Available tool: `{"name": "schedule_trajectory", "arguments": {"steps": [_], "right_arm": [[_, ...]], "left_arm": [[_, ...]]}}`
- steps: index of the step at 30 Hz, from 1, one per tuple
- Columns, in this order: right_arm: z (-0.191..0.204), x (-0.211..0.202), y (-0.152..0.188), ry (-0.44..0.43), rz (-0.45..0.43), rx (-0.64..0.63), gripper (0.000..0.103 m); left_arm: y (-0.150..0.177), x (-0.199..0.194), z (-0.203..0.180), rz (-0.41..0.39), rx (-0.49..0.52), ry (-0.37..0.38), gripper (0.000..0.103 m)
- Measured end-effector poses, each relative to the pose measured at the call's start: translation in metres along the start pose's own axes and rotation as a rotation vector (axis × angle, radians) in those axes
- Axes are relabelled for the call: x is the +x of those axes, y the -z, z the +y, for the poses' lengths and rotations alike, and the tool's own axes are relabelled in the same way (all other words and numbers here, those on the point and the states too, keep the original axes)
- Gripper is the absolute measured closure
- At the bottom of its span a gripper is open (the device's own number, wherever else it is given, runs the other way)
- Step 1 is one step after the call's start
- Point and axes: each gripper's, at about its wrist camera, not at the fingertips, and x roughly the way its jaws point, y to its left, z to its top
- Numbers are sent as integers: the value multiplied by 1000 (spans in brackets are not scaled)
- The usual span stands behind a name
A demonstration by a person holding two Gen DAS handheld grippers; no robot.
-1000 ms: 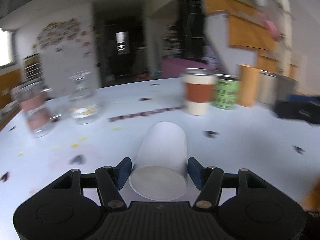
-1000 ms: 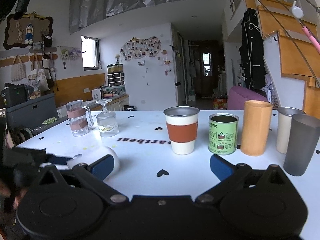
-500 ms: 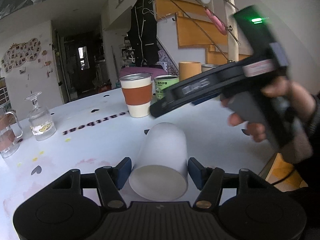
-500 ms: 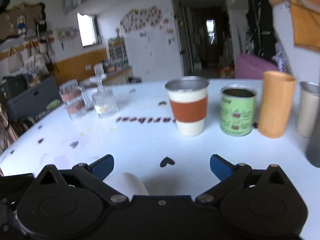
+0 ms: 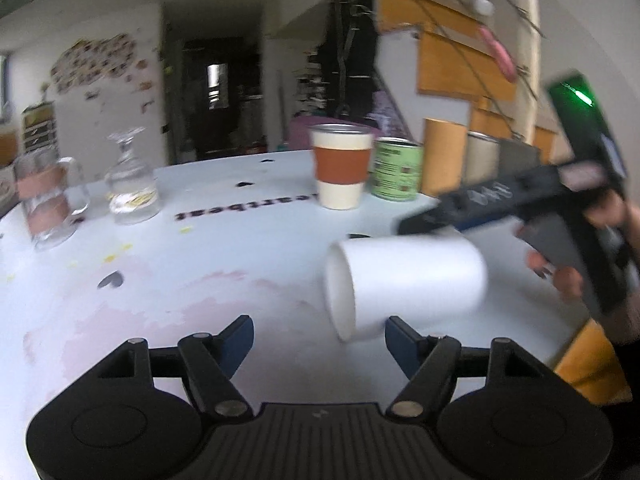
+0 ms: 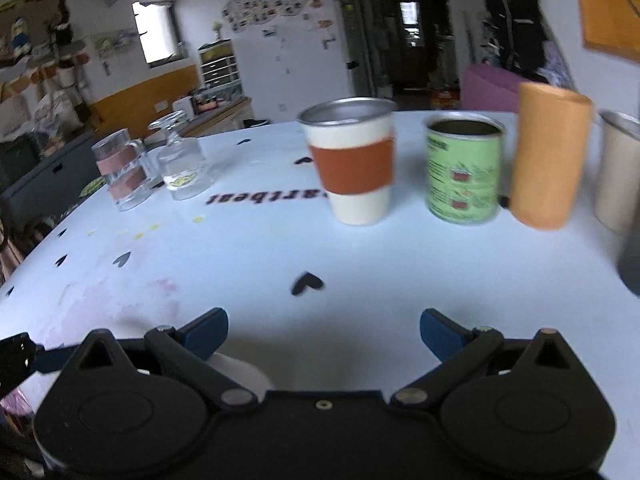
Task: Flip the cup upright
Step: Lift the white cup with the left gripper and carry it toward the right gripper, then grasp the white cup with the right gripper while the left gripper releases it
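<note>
On the white table [image 5: 240, 272], left wrist view: white cup [image 5: 404, 280] lies on its side, long axis running left-right, mouth to the left, just ahead-right of the left gripper [image 5: 318, 338]. Fingers spread wide, holding nothing. Right gripper [image 5: 516, 200] hovers just behind the cup; blurred, its finger gap unreadable here.

Right wrist view: right gripper [image 6: 323, 330] fingers wide apart, empty. Cup [image 6: 240, 374] only peeks out below its left finger. Judgement: left gripper is nearer; it must realign across the axis.

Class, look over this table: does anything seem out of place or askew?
Yes: the white cup lies on its side on the table, mouth sideways, while the other cups stand. The stemmed glass stands upside down.
</note>
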Motion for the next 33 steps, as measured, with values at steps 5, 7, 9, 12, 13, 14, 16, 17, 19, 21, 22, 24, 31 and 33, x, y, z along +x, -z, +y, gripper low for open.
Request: {"name": "schedule_trajectory", "arguments": {"steps": [5,7,9,12,13,14,16,17,19,21,22,24,31,33], "right_arm": [[-9,-11,16,-9,8,33,0],[-10,-16,20,-14,11,43,0],[-10,-22,25,-22,7,48,0],[-8,-27,31,-30,9,44,0],[-8,-28,32,-30,12,43,0],[-8,-30,33,-31,13,42,0],[-6,-31,35,-35,14,35,0],[-5,-31,35,-38,16,29,0],[-6,-32,36,-38,17,29,0],[-10,-32,33,-26,11,54,0],[-13,-32,31,-43,12,77,0],[-20,-32,25,-103,29,131,0],[-17,-6,-11,-347,249,243,3],[-16,6,-20,-354,320,273,7]], "left_arm": [[-6,7,8,-3,-45,-19,30],[-10,11,11,-3,-63,-22,30],[-12,15,12,-2,-78,-19,30],[-14,19,13,2,-96,-21,30],[-15,20,13,2,-99,-22,30],[-16,21,13,1,-102,-22,30],[-16,21,14,0,-108,-23,30],[-16,21,14,0,-111,-23,30],[-16,20,15,-4,-118,-24,30],[-15,17,17,-9,-125,-27,30],[-14,16,17,-11,-129,-28,30],[-13,13,18,-16,-136,-30,30],[-10,12,18,-16,-143,-18,30],[-10,14,16,-9,-141,-8,30]]}}
